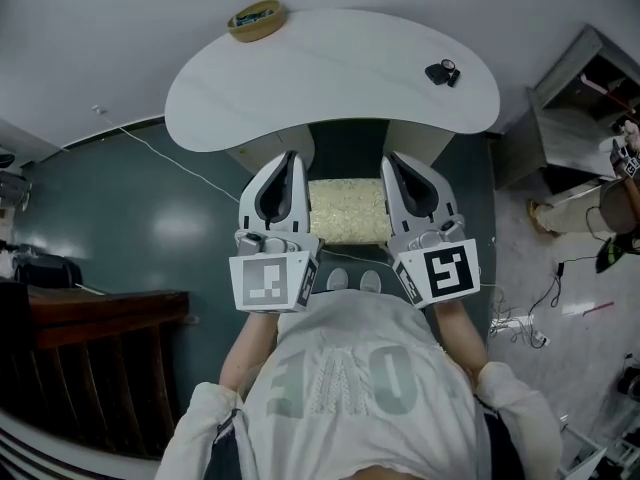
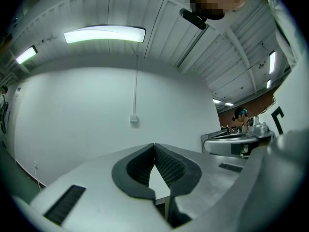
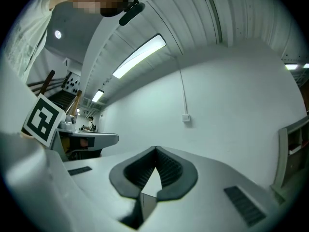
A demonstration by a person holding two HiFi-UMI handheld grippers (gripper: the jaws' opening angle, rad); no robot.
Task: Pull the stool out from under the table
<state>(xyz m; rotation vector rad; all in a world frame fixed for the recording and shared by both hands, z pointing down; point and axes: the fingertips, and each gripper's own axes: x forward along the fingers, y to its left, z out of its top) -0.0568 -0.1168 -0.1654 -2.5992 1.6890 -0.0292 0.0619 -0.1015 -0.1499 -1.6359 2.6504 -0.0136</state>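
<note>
From the head view, the stool (image 1: pixel 345 213) with its cream, fuzzy seat stands by the worktop (image 1: pixel 330 78) edge, showing between the left gripper (image 1: pixel 290 160) and right gripper (image 1: pixel 393 160). It looks light and rigid, so grip the seat rim. The left gripper view shows jaws together, empty. The right gripper view shows the same.

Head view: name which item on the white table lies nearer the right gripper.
The small black object at the white table's right end; the round tan bowl sits at its far left rim.

a lab workspace: loose floor cables (image 1: pixel 551 290), open metal cabinet (image 1: pixel 572 128)
</note>
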